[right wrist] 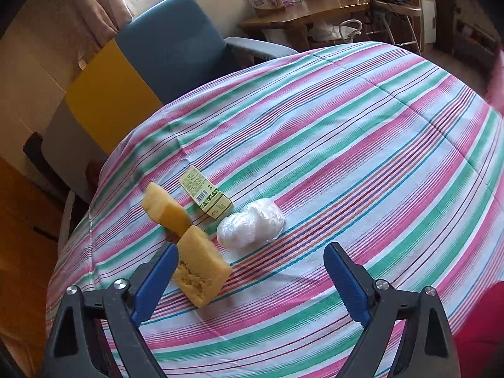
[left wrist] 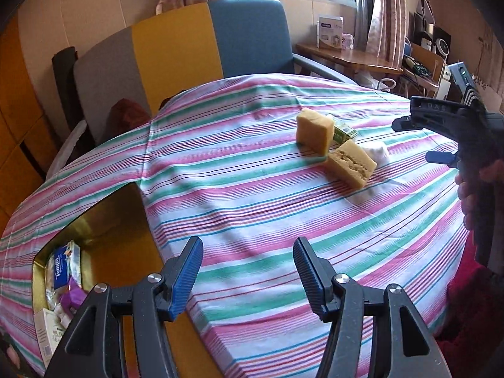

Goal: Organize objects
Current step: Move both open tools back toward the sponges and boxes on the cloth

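Observation:
Two yellow sponge blocks lie on the striped cloth: one on edge, one flat. Beside them are a small green carton and a white plastic-wrapped bundle. My right gripper hovers open just in front of them, its left finger next to the flat sponge, nothing pressed between the pads. My left gripper is open and empty over the cloth's near left part, well short of the sponges. The right gripper shows at the right edge of the left wrist view.
A gold tin sits low at the left beside the table edge, holding a blue tissue pack, a purple item and other packets. A blue, yellow and grey chair stands behind the table. A wooden side table carries boxes.

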Action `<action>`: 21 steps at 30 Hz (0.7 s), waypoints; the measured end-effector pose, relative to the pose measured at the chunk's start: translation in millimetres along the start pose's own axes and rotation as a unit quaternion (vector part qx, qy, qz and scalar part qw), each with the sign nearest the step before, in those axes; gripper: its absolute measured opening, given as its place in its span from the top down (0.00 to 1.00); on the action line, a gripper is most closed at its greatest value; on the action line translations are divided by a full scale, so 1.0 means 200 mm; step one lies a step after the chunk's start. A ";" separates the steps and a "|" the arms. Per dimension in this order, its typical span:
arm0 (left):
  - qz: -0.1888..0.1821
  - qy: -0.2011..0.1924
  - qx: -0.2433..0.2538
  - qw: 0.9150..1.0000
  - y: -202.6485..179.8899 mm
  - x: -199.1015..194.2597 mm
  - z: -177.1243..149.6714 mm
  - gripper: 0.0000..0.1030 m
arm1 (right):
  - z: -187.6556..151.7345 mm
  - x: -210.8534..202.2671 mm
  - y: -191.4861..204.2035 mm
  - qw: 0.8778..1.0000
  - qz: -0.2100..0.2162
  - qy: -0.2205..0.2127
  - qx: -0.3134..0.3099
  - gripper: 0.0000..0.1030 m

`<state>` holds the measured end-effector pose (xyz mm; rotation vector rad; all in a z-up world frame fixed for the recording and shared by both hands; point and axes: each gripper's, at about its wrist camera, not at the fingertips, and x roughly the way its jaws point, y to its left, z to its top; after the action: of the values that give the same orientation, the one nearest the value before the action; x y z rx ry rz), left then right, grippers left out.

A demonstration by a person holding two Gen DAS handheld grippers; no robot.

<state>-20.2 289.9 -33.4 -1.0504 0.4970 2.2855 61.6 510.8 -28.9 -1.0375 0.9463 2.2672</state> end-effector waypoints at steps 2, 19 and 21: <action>-0.005 0.006 -0.002 1.000 -0.01 0.03 0.01 0.42 | 0.00 -0.01 0.00 1.000 0.002 -0.001 0.003 0.08; -0.073 0.077 -0.081 0.991 -0.02 0.33 0.19 0.42 | 0.03 -0.04 -0.11 0.998 0.025 -0.011 0.063 0.07; -0.083 0.078 -0.088 0.990 -0.04 0.36 0.24 0.42 | 0.03 -0.04 -0.12 0.997 0.026 -0.010 0.071 0.07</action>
<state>-80.9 346.8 -60.1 -1.3145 0.2600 2.1394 79.7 530.7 -28.9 -0.9365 1.1201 2.2116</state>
